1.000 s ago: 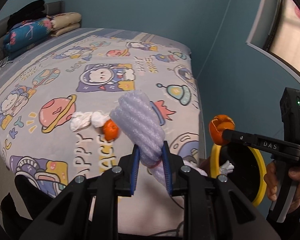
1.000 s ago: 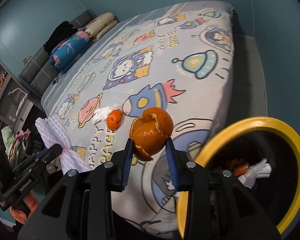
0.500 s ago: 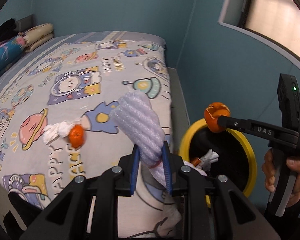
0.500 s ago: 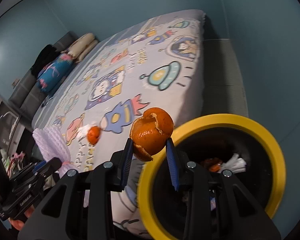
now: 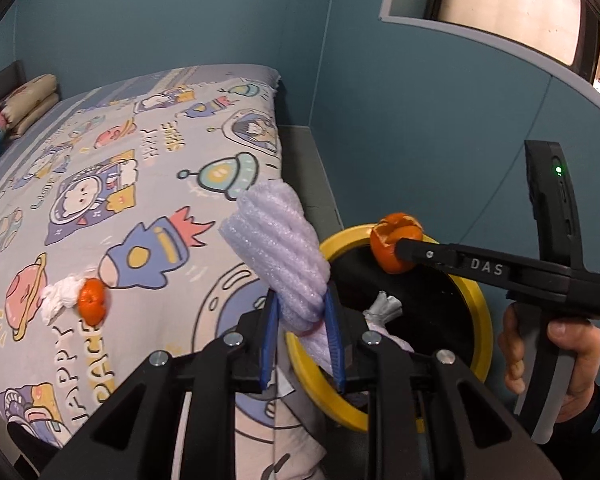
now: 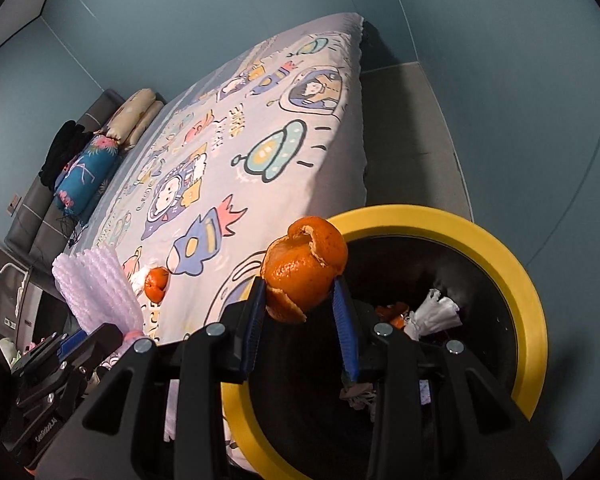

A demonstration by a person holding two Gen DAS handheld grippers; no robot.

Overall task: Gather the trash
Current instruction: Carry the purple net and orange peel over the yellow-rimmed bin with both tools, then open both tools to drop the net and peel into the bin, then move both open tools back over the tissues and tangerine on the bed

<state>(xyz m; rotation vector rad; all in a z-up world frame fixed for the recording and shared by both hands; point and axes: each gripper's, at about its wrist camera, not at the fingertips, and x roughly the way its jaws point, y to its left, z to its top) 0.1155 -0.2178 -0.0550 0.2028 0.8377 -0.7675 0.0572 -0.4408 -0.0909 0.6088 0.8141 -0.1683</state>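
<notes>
My left gripper (image 5: 300, 312) is shut on a pale purple foam net (image 5: 278, 240), held up over the near rim of the yellow-rimmed black bin (image 5: 482, 308). My right gripper (image 6: 300, 296) is shut on an orange peel (image 6: 306, 266) above the bin's left rim (image 6: 512, 264); the left wrist view shows that peel (image 5: 396, 246) over the bin's far rim. Inside the bin lie crumpled white paper (image 6: 436, 314) and orange scraps (image 6: 392, 312). On the bed a mandarin (image 5: 92, 302) lies against a white tissue (image 5: 58, 298).
The bed (image 5: 112, 184) with a cartoon space sheet fills the left side, pillows (image 6: 136, 122) at its far end. A narrow grey floor strip (image 6: 412, 136) runs between bed and blue wall. A hand (image 5: 556, 356) grips the right handle. A window (image 5: 512, 4) is above.
Both grippers have swung to the right, away from the bed and over the bin, each still holding its piece. The bin now fills much more of both views.
</notes>
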